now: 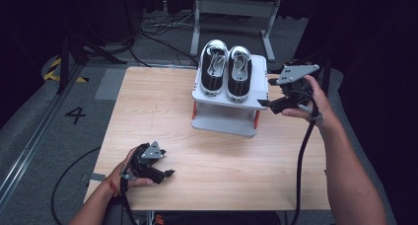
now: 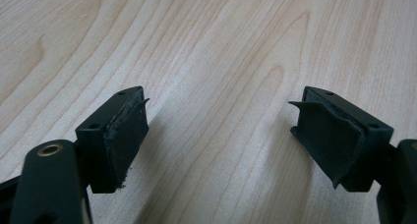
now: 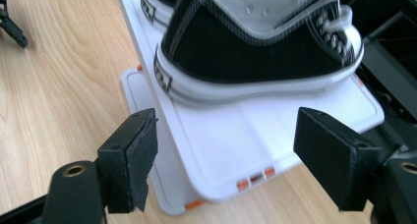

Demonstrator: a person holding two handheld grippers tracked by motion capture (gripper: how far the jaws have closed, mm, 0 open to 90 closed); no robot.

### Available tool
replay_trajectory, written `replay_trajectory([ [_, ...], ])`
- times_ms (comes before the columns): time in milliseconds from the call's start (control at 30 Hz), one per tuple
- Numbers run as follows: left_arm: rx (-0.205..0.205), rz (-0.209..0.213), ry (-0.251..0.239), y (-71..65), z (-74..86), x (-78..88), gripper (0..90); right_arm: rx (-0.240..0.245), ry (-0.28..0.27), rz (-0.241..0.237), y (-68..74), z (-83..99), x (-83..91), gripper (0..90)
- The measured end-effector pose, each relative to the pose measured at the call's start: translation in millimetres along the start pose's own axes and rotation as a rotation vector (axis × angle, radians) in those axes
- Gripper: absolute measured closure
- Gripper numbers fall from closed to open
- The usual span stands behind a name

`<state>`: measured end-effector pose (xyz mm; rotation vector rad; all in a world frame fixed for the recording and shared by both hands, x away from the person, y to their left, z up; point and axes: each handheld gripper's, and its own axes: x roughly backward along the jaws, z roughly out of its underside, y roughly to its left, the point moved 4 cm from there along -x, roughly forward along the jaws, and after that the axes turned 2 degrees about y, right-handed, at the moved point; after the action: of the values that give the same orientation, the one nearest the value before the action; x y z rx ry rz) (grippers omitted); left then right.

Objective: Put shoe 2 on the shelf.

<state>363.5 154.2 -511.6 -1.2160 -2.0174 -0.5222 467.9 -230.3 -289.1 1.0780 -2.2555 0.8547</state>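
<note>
Pale wooden table (image 1: 162,111) on grey floor (image 1: 34,121), left gripper (image 1: 167,174) resting near the front edge, jaws wide and empty, white two-tier rack (image 1: 224,124) carrying two black sneakers (image 1: 226,69) on top, right gripper (image 1: 263,103) beside the rack's edge, jaws wide apart, holding nothing.

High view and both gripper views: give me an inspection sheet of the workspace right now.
Surface: light wooden table, bare around the rack.
Job's things: two black-and-white sneakers side by side on the top shelf of a white two-tier rack.
Clutter: nothing seen.
Grippers: left gripper open, low over the table's near left; right gripper open beside the rack's right edge, nothing between its jaws.
Cables: one trails from each gripper; more on the floor.
Surroundings: dark room, grey floor marked 4.
</note>
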Motion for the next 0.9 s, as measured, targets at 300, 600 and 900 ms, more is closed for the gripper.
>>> replay_trajectory([
  [300,-0.002,0.001,0.000,0.1,0.0,0.0,19.8,-0.048,0.029,0.049,1.6,39.8,7.6,25.1],
  [600,0.000,-0.001,0.000,0.0,0.0,0.0,19.8,-0.071,0.086,0.082,15.7,86.0,4.6,24.4],
  [900,-0.003,-0.001,0.001,0.2,-0.1,-0.1,19.8,-0.134,0.115,0.094,29.3,130.7,0.7,24.0],
])
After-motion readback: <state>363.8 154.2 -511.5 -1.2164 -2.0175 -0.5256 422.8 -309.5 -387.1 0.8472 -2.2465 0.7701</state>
